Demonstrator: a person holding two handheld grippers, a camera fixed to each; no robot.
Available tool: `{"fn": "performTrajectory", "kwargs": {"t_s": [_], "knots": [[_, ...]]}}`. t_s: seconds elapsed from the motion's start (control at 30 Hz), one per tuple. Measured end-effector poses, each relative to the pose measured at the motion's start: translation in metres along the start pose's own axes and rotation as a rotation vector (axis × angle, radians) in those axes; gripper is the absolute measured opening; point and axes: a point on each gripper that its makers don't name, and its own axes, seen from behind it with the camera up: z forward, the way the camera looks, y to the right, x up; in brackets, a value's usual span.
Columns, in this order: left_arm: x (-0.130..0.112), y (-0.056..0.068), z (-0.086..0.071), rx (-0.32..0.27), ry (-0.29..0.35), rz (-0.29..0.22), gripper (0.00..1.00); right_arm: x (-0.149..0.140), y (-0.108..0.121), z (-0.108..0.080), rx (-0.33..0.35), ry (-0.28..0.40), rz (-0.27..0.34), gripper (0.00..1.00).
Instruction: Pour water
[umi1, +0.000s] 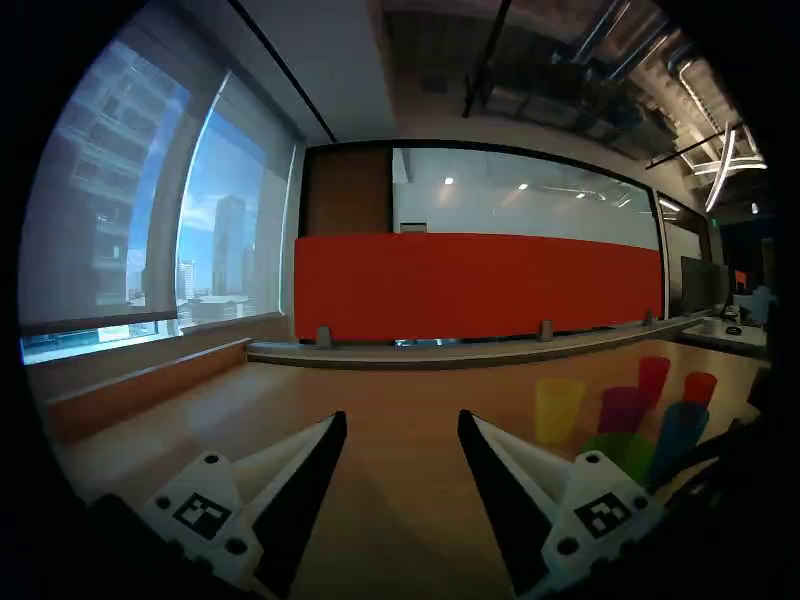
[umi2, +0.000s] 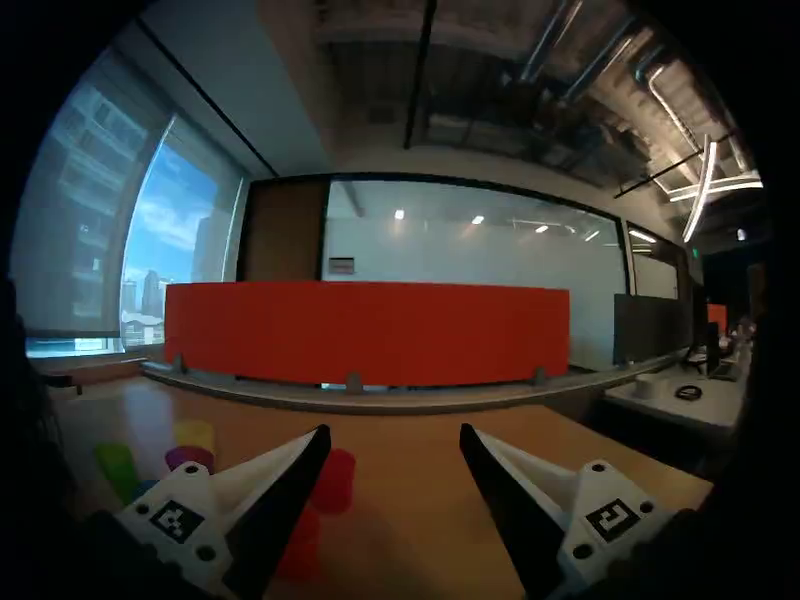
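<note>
Cups (umi1: 558, 408) on table (umi1: 400, 385), untouched | left gripper (umi1: 401, 413) fingers (umi1: 300, 480) apart, empty | right gripper (umi2: 395, 428) fingers (umi2: 270, 490) apart, empty

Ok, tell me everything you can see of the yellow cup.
The yellow cup is a translucent, plastic-looking tumbler, wider at the rim than the base. It stands upright on the wooden table, with the purple cup just to its right in the left gripper view. Only the table seems to touch it. Contents unclear.
</note>
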Motion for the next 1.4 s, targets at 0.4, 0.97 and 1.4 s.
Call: {"fn": "performTrajectory", "kwargs": {"t_s": [0.4, 0.97, 1.4], "knots": [[-0.001, 0.001, 0.0, 0.0, 0.0, 0.0, 0.82, -0.031, -0.007, 0.006, 0.02, -0.024, -0.024, 1.0], [-0.001, 0.0, 0.0, 0.0, 0.0, 0.0, 0.82, -0.053, -0.009, 0.016, 0.026, -0.044, -0.005, 1.0], [-0.001, 0.0, 0.0, 0.0, 0.0, -0.001, 0.82, -0.059, -0.003, 0.017, 0.012, -0.051, 0.001, 1.0]]}}
